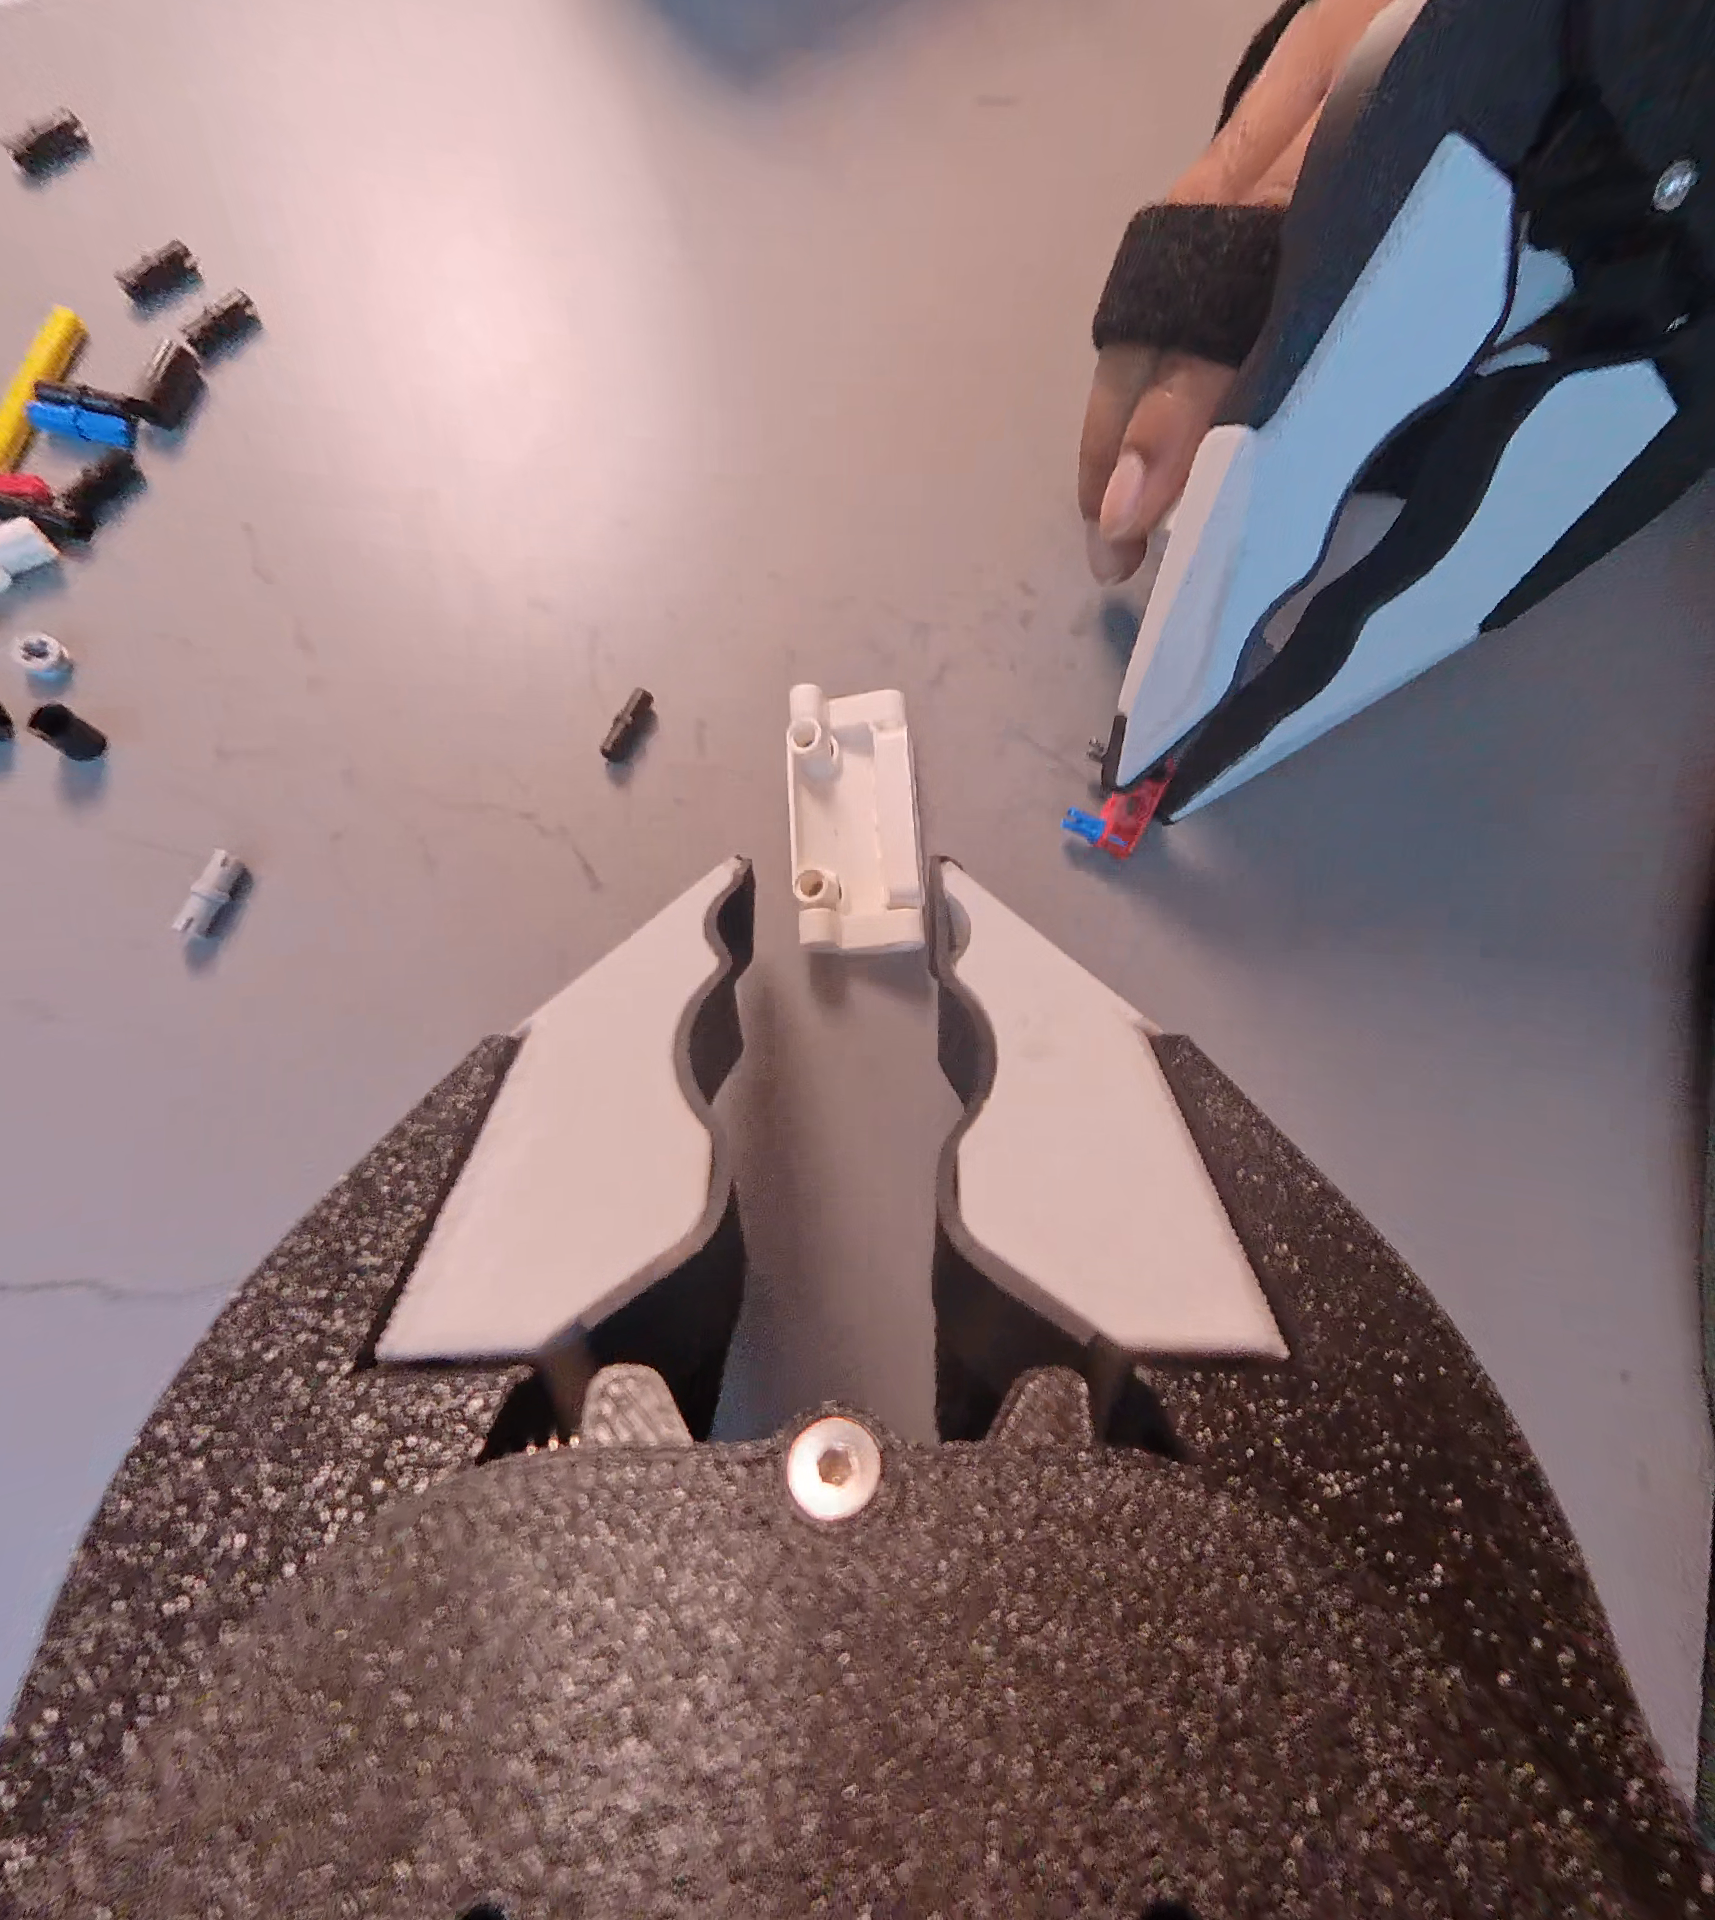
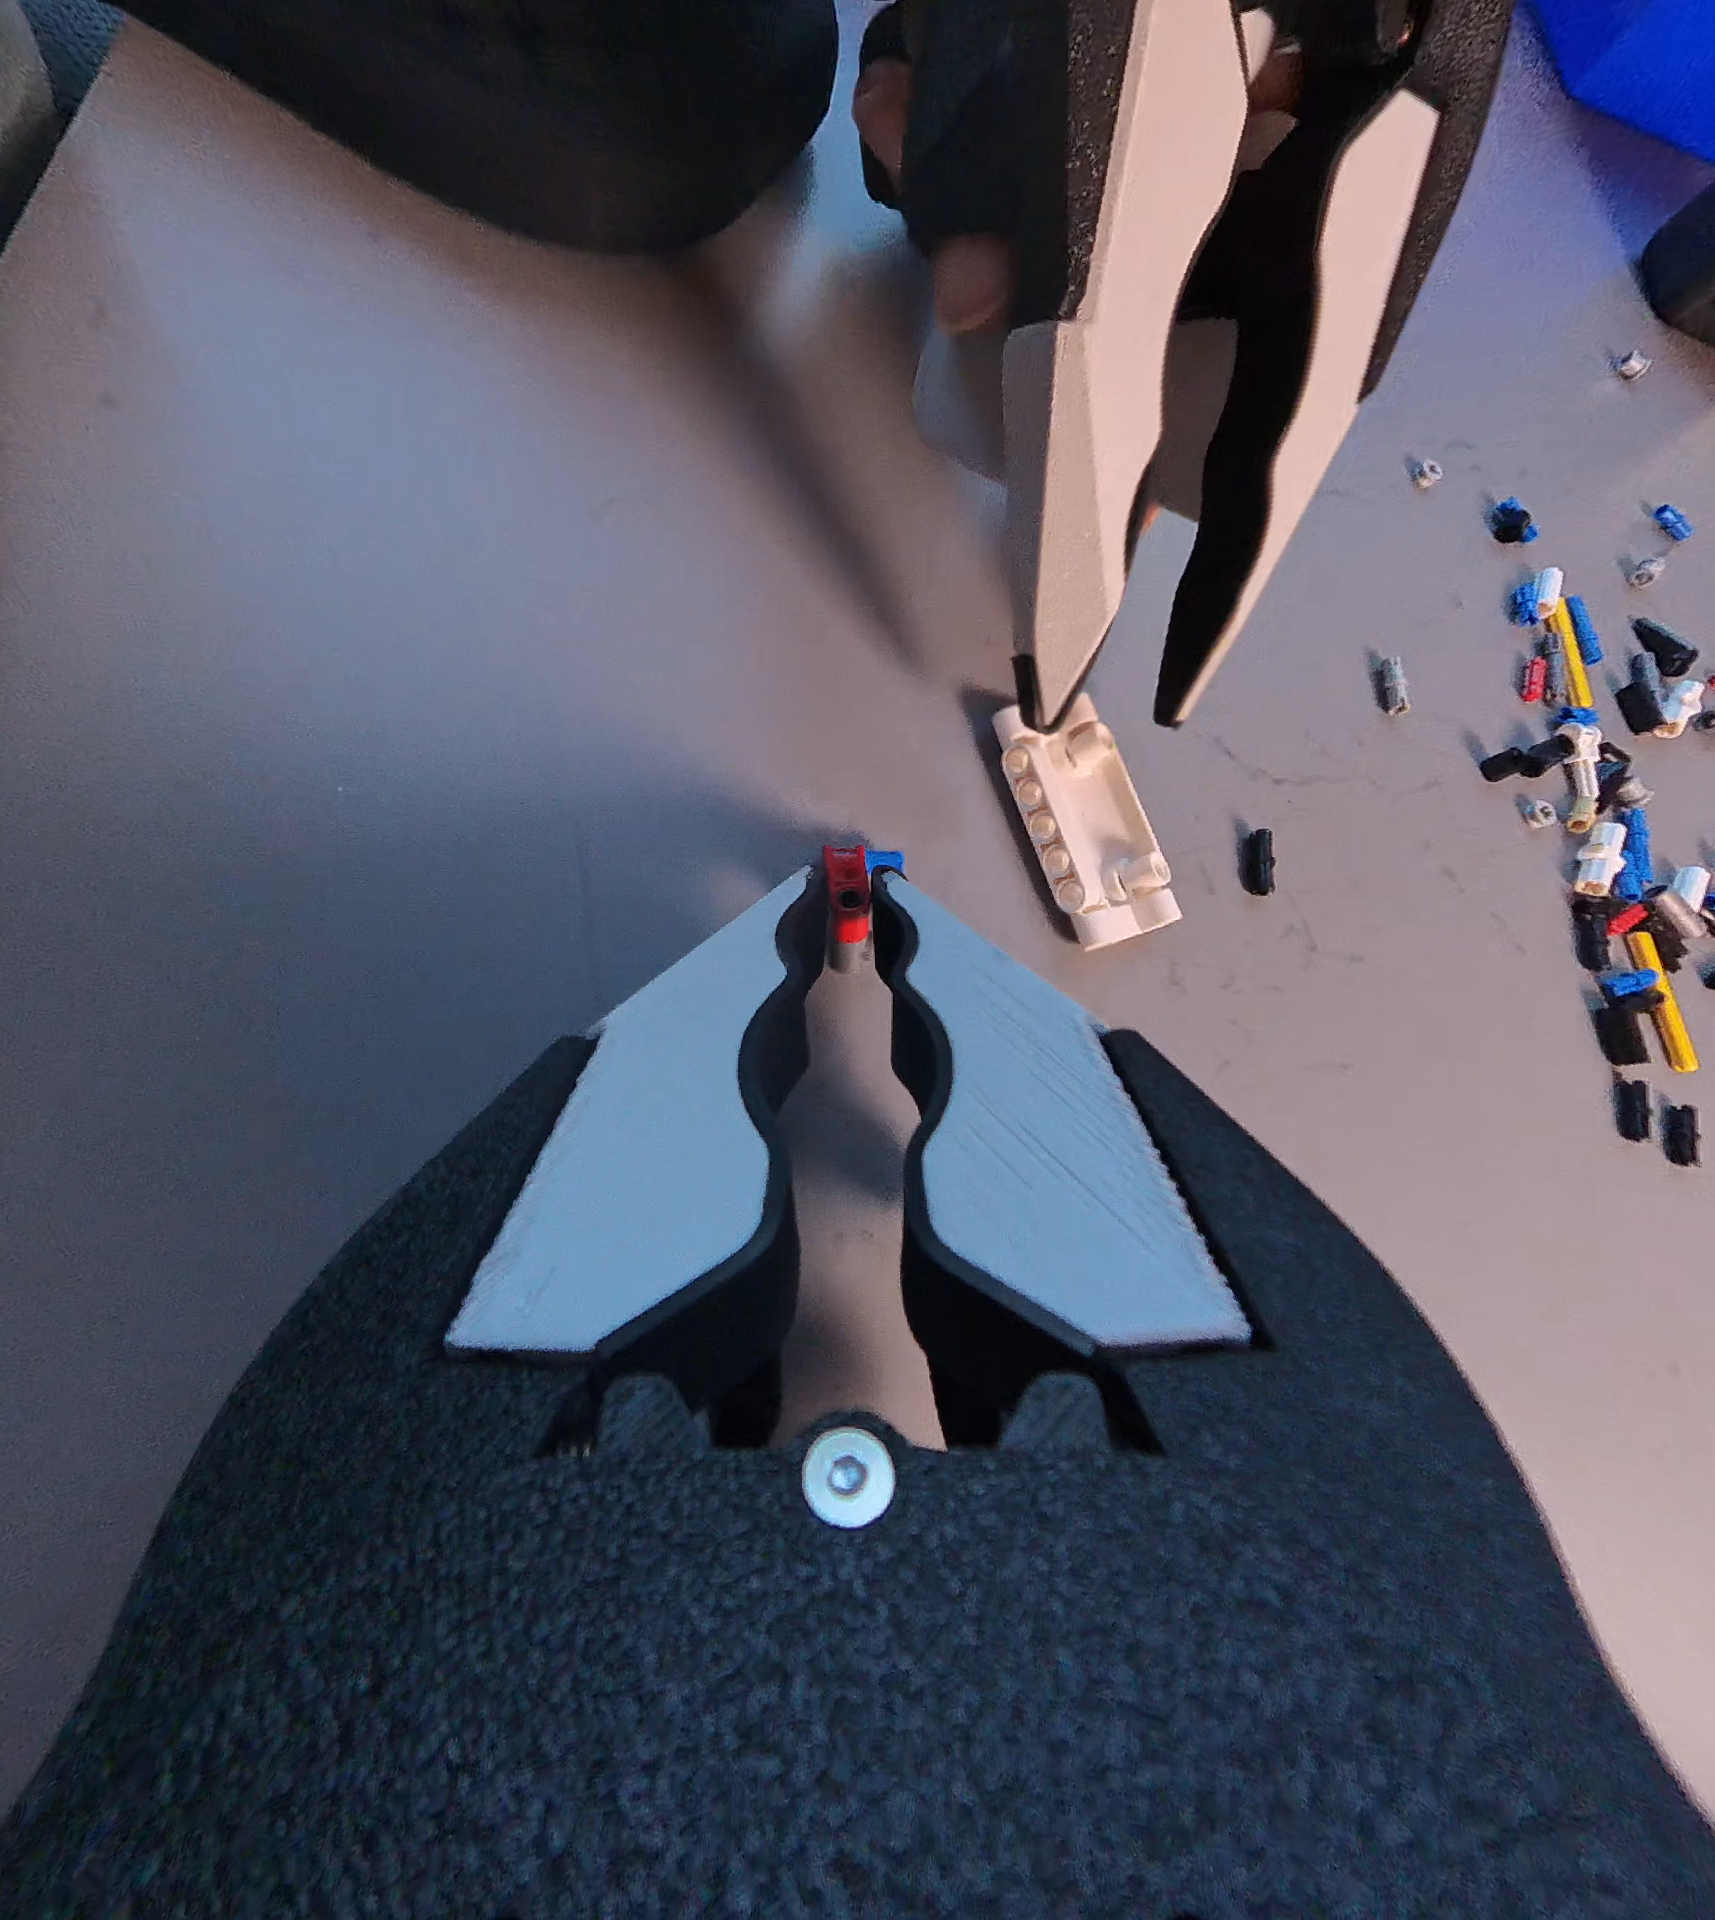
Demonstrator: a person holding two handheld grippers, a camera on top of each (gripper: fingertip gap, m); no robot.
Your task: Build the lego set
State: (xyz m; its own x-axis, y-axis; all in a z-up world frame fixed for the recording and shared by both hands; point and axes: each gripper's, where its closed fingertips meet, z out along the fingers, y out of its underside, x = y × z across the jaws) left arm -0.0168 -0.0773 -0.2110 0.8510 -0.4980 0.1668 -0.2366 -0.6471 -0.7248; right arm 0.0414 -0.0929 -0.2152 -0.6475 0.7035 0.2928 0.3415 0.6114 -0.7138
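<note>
On the grey tabletop [image 1: 417,1039] our left tongs [image 1: 840,868] gape wide around the near end of the white lego panel [image 1: 858,821], seemingly to steady it, while our right tongs [image 2: 848,883] pinch the small red-and-blue piece [image 2: 845,883] ready for joining, loose pins [image 2: 1642,831] lying well clear

Black speckled shells, pale-grey fingers [image 1: 614,1091]

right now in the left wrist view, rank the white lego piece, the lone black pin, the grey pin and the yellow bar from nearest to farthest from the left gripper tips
1. white lego piece, partly between the left gripper tips
2. black pin, just ahead and left
3. grey pin, farther left
4. yellow bar, far left in the loose pile
</note>
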